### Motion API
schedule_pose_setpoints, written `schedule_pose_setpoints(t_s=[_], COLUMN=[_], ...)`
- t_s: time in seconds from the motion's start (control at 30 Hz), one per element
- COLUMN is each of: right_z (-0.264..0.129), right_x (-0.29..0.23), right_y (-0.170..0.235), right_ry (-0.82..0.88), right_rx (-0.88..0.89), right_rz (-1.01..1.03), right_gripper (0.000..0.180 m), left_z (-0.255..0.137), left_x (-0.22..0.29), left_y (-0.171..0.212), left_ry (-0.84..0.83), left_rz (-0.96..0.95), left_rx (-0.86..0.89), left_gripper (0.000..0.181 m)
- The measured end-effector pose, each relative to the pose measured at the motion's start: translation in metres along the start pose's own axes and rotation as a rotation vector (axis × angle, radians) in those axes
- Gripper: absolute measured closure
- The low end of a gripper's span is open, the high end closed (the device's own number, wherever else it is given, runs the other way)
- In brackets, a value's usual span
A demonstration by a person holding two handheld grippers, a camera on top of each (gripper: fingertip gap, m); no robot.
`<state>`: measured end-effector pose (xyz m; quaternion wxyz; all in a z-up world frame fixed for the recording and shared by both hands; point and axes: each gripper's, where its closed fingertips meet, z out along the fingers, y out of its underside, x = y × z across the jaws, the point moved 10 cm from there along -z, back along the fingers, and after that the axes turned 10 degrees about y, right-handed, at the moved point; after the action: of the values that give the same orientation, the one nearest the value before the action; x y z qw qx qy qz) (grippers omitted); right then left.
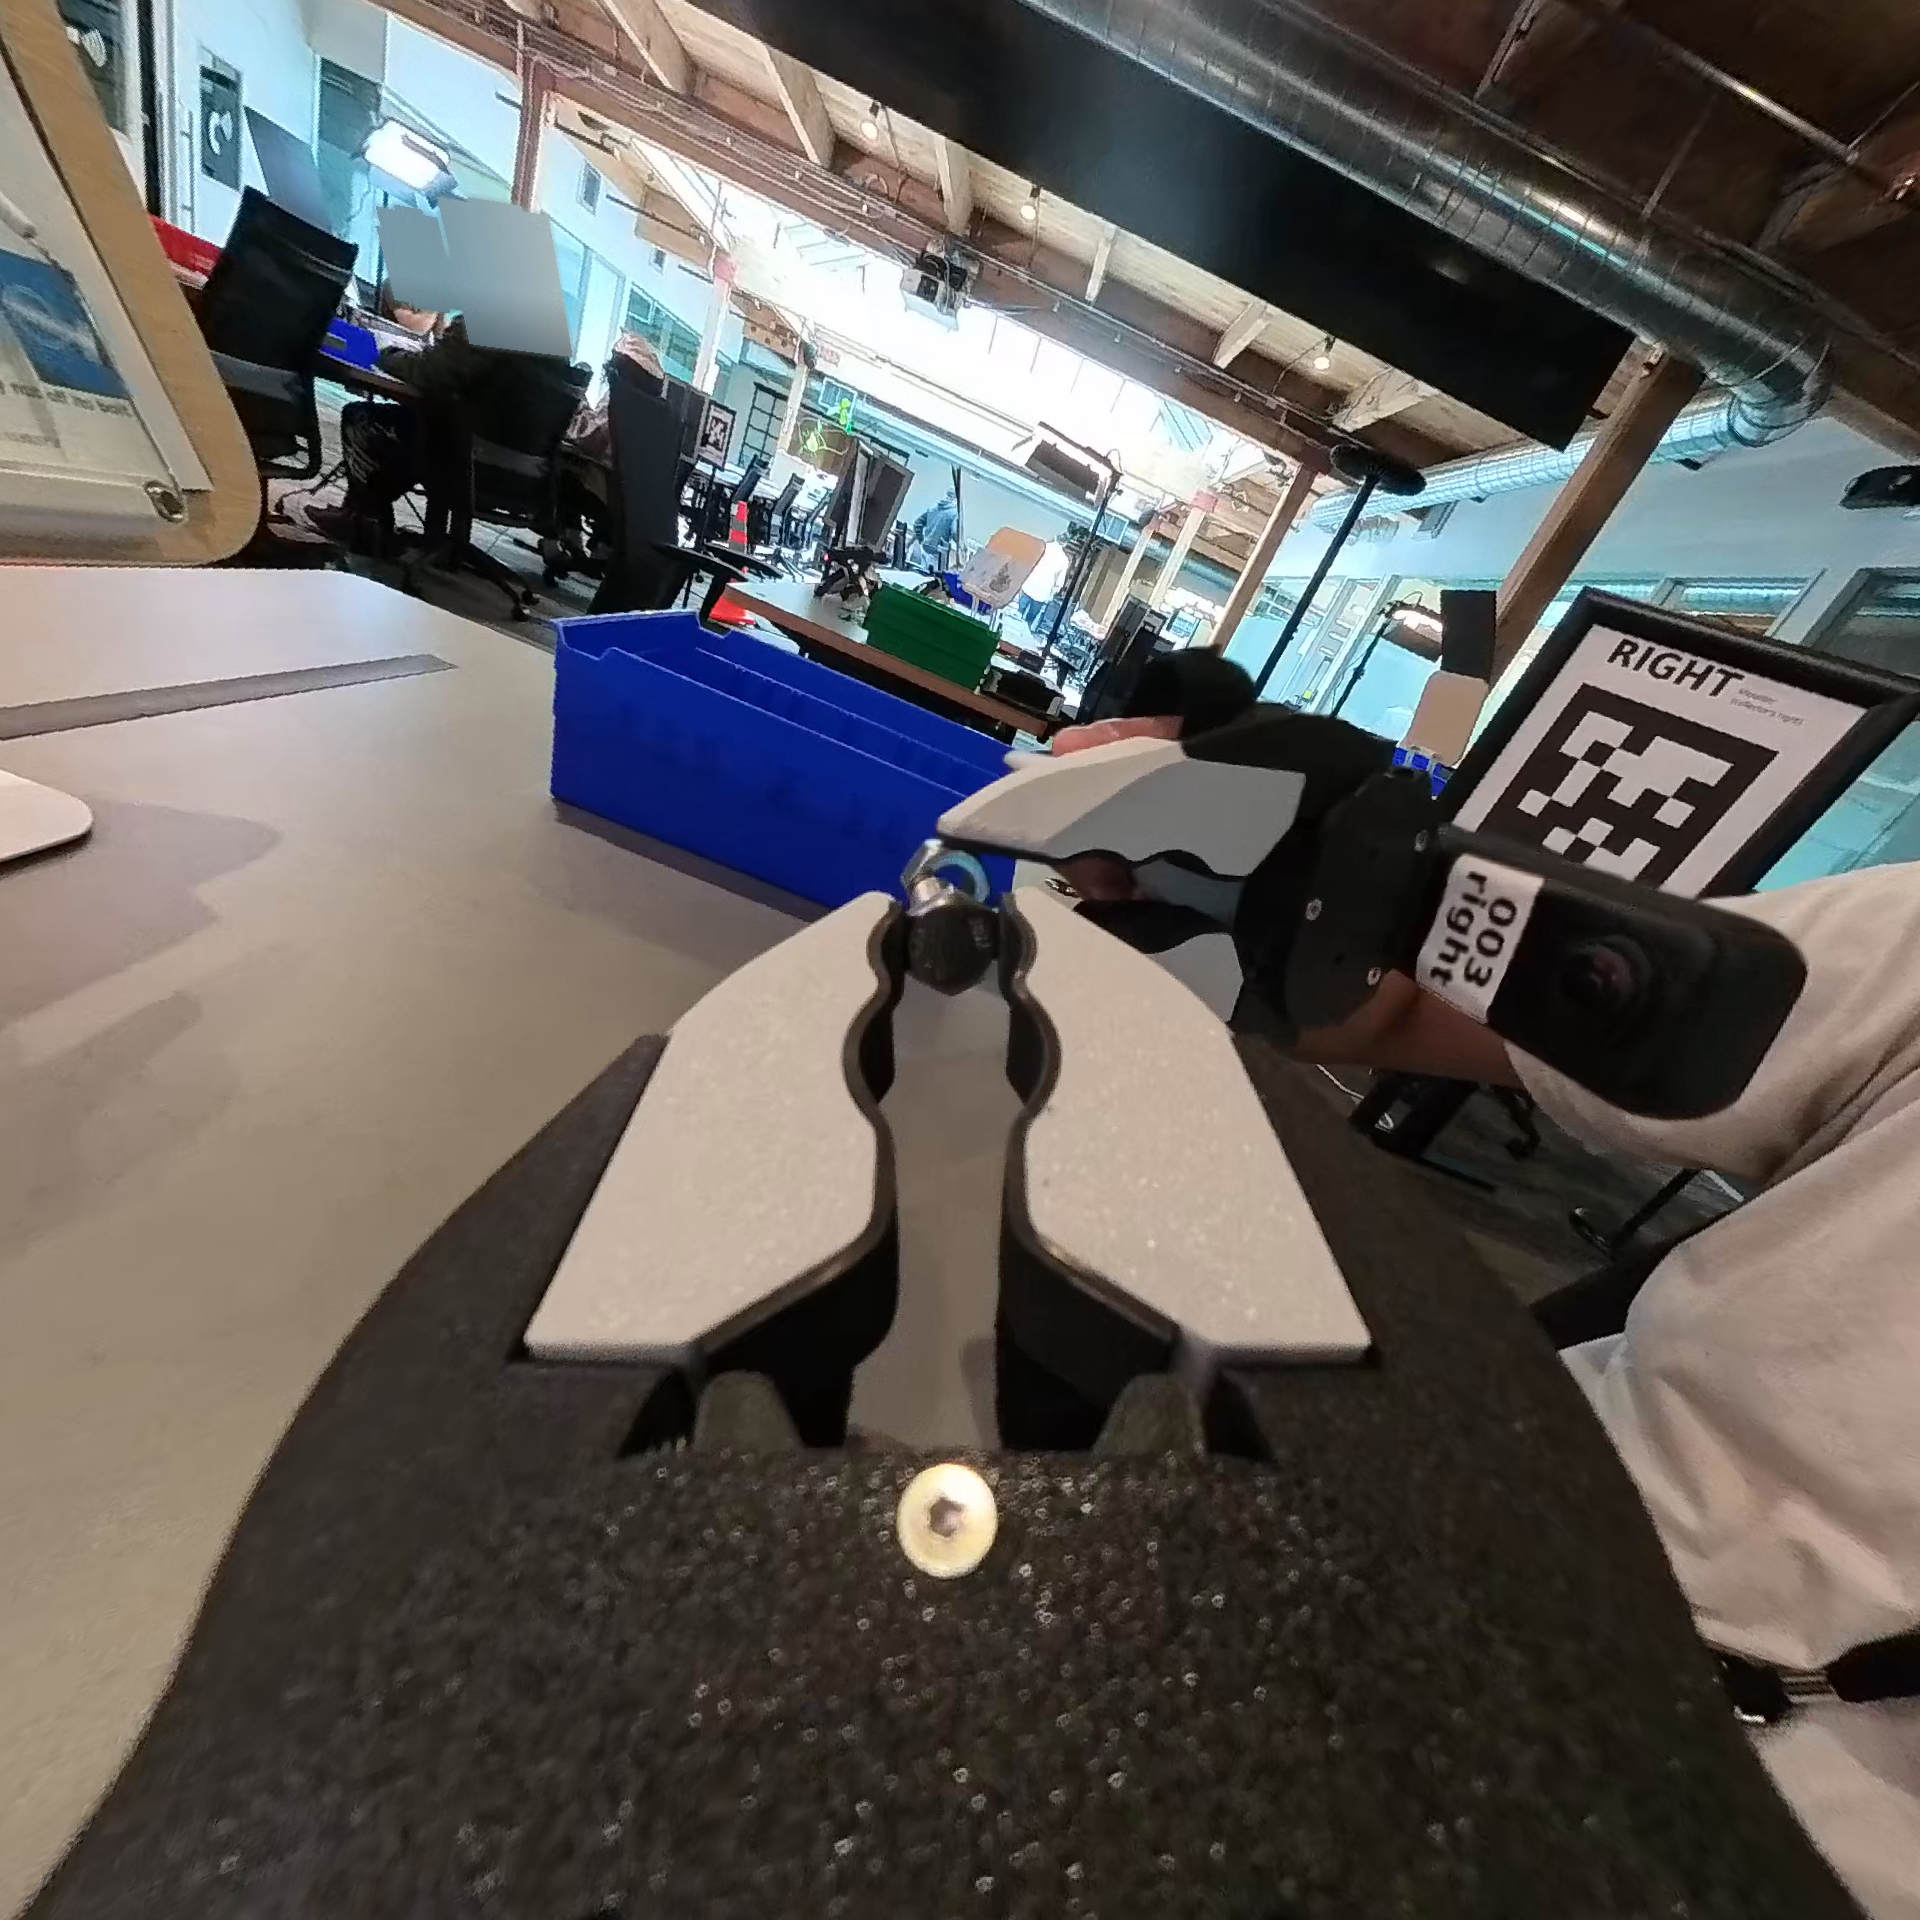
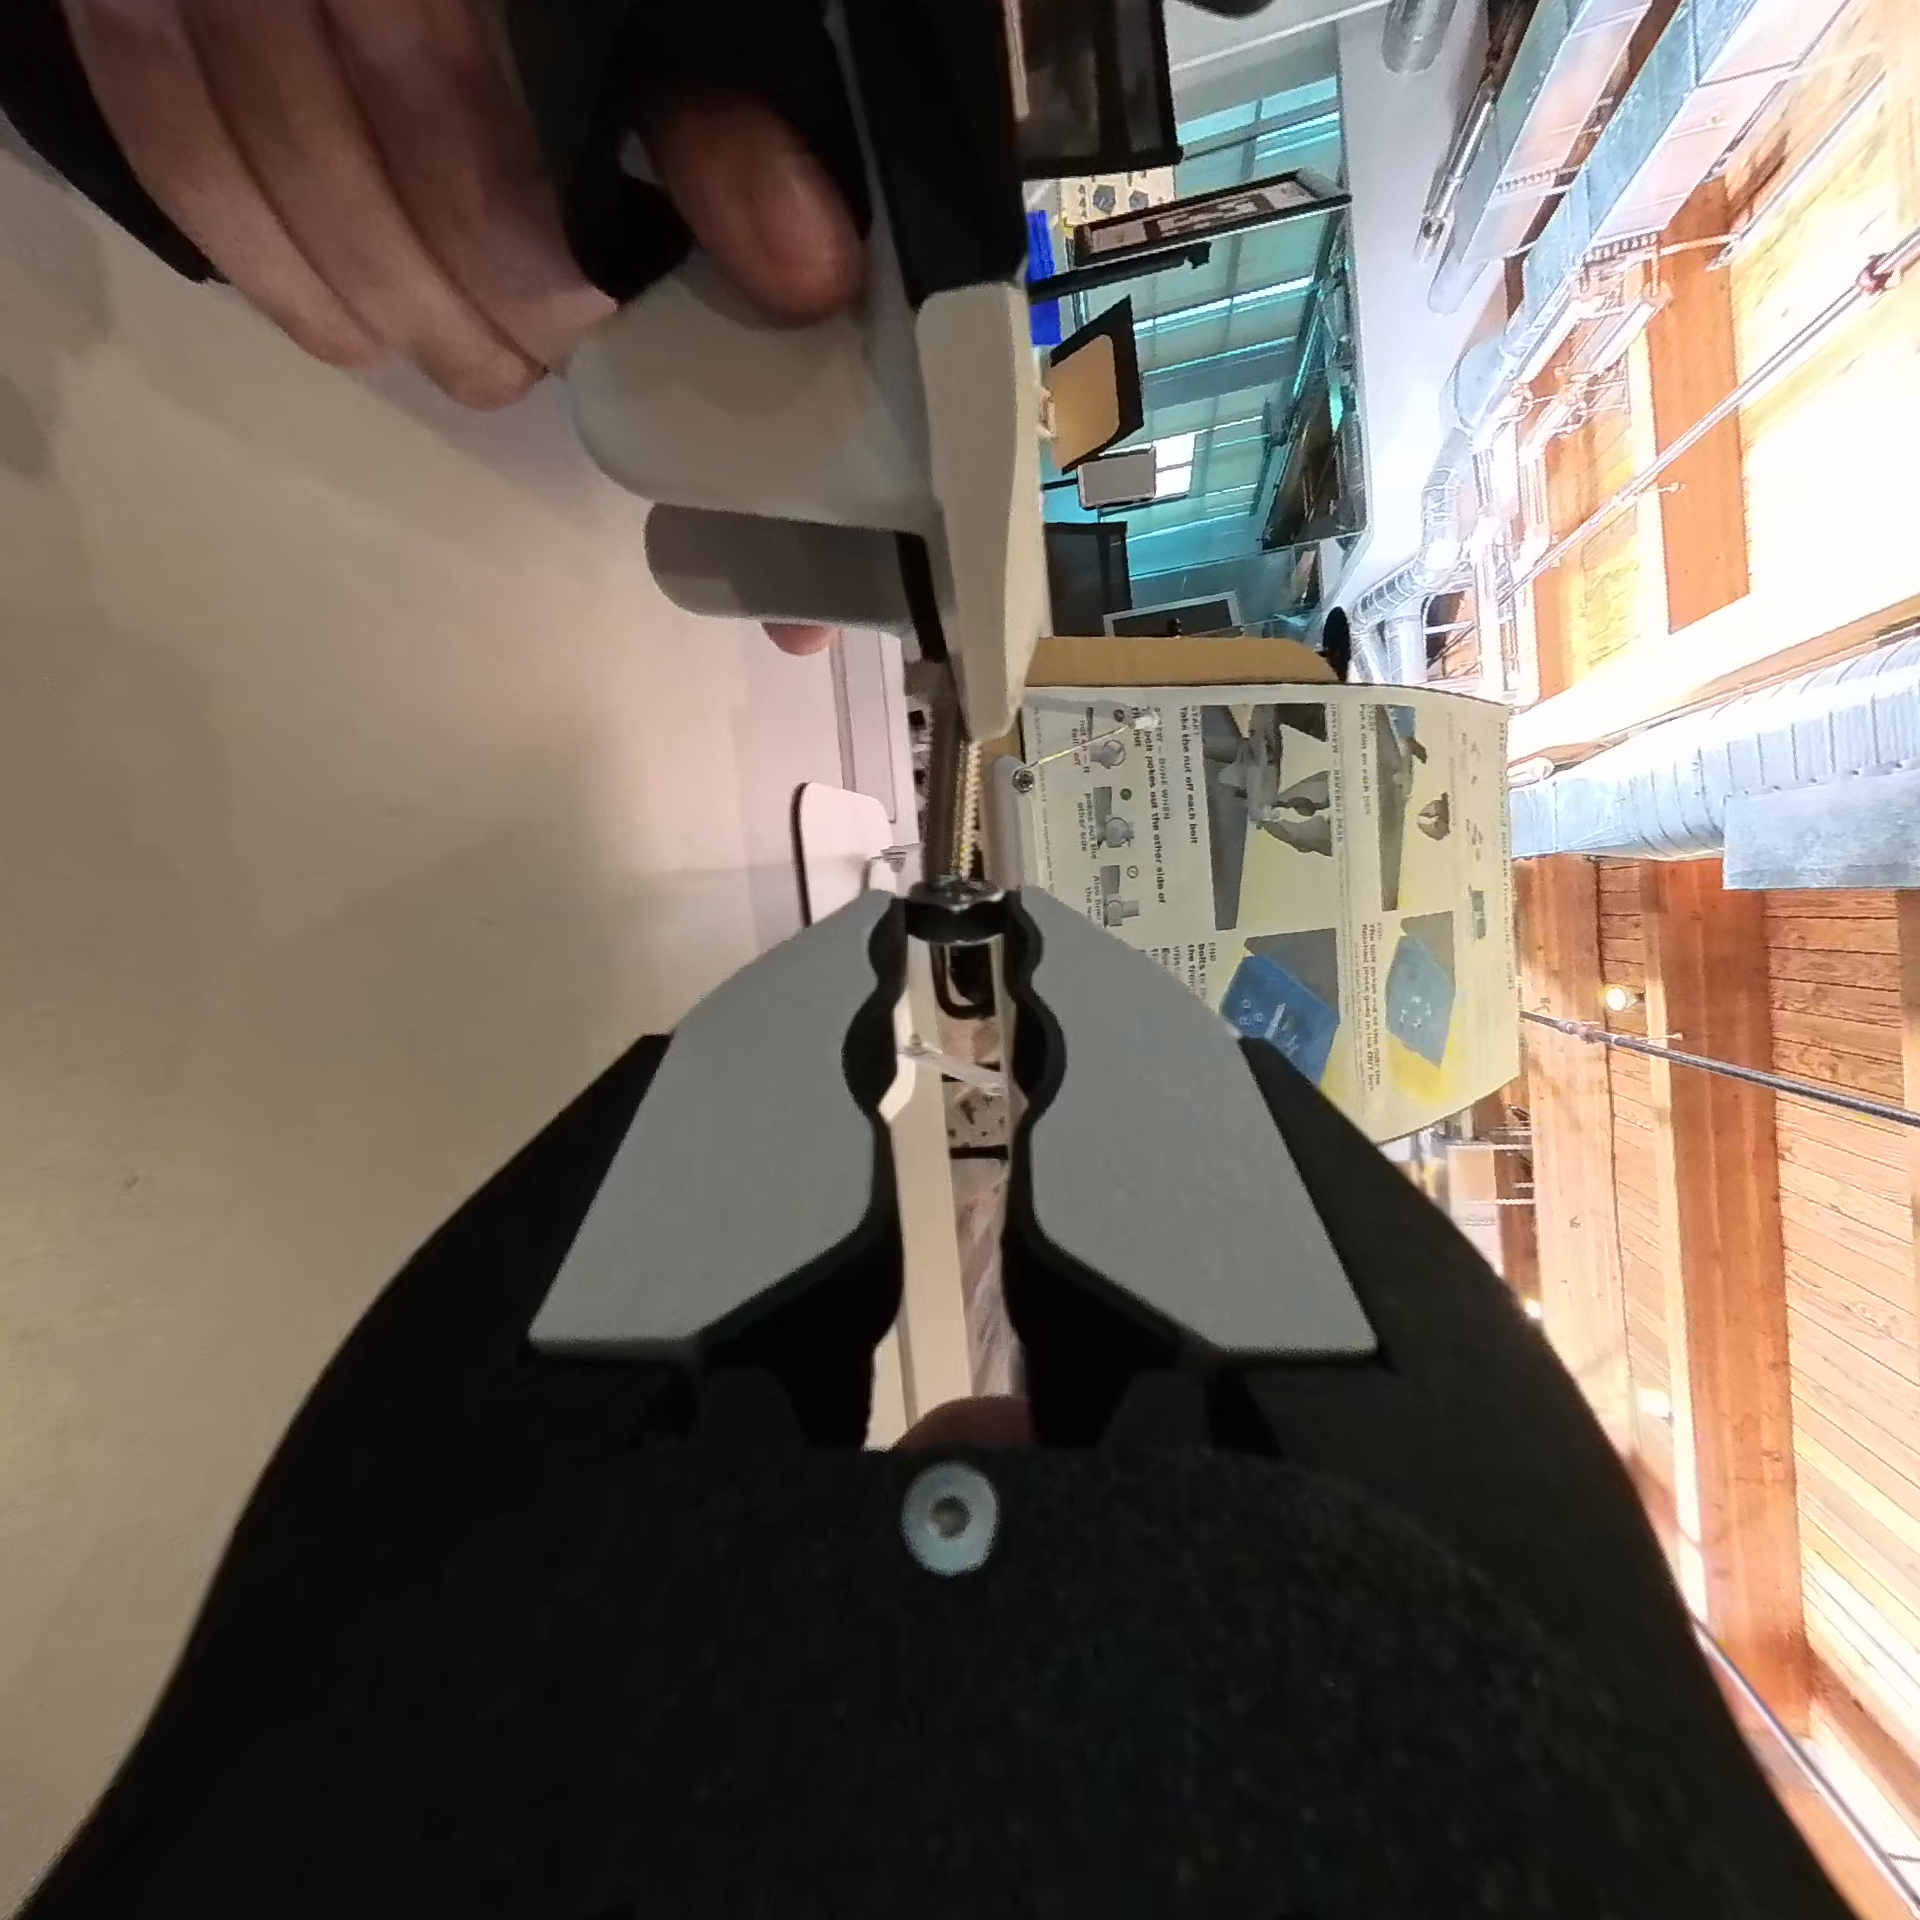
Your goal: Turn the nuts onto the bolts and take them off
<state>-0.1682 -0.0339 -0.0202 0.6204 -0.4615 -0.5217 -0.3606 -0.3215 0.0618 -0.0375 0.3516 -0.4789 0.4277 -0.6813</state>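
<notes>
bolt (image 1: 940, 951) head sits pinched at the left claw (image 1: 948, 940) tips, 12 o'clock; the right claw (image 1: 982, 831) meets it from 2 o'clock. right view: nut (image 2: 951, 920) gripped at right claw (image 2: 953, 923) tips, threaded shaft running toward 12 o'clock.

Your left gripper (image 1: 951, 940) is level and pointing forward, its fingers pinched nearly together at the tips. Your right gripper (image 2: 954, 925) is rolled onto its side, reaching across from the right, its tips likewise closed to a narrow gap.
</notes>
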Motion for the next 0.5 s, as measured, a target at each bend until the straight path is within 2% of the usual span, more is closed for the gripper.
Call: schedule_pose_setpoints(t_s=[0.33, 0.5], right_z=[0.0042, 0.0065], right_x=[-0.0060, -0.0065], right_y=[-0.0025, -0.0005], right_ry=[0.015, -0.049], right_rx=[0.005, -0.012], right_rz=[-0.046, -0.011], right_gripper=[0.163, 0.163], left_z=[-0.0007, 0.0012], left_x=[-0.0027, -0.0004], left_y=[0.0014, 0.0028], left_ry=[0.009, -0.048], left_rz=[-0.032, 0.062], left_rx=[0.004, -0.060], left_gripper=[0.164, 0.164])
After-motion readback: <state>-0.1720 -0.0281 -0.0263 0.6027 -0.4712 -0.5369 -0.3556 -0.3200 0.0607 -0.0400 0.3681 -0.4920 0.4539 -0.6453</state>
